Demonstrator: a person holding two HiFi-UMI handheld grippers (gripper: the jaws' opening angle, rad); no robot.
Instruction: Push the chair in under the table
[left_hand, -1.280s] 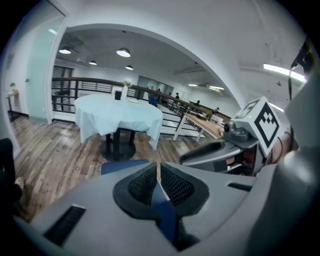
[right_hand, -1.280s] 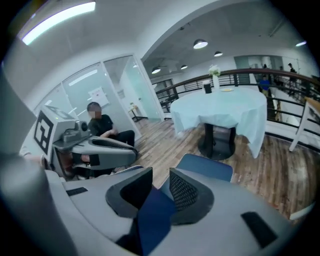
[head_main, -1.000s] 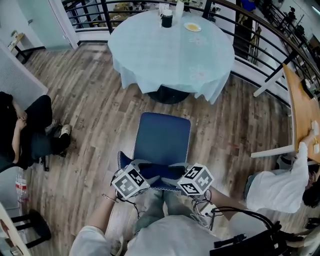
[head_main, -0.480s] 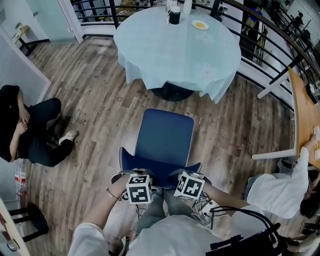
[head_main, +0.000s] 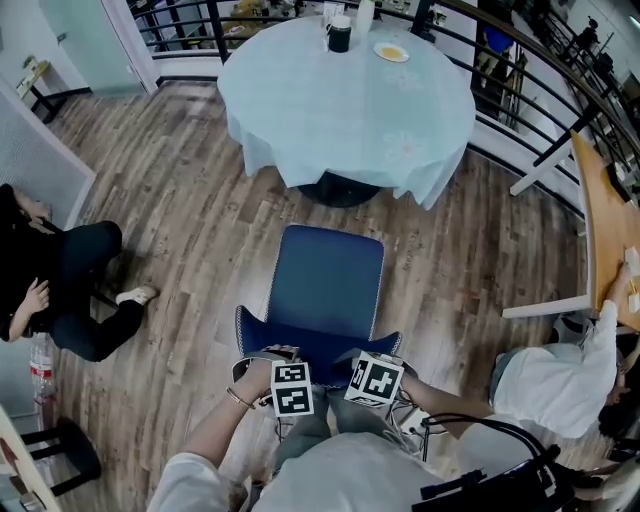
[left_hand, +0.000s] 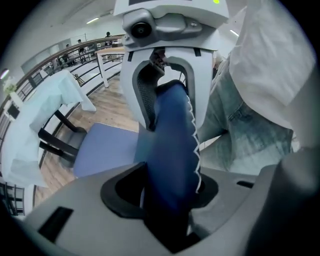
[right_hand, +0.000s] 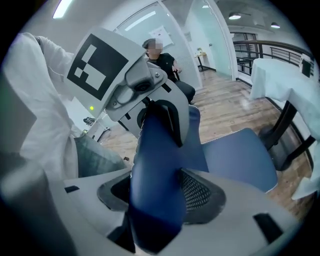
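The blue padded chair (head_main: 327, 285) is facing the table (head_main: 345, 100) up-frame, its seat running lengthwise toward it. The left gripper (head_main: 272, 356) is just closing onto the backrest (head_main: 318, 345); the right gripper (head_main: 366, 354), just widened, is straddling it.

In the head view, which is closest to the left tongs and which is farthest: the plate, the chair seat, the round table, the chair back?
The left tongs have just been closing their jaws, with the chair back between them.
1. chair back, in the jaws
2. chair seat, just ahead
3. round table, beyond the chair
4. plate, at the table's far edge
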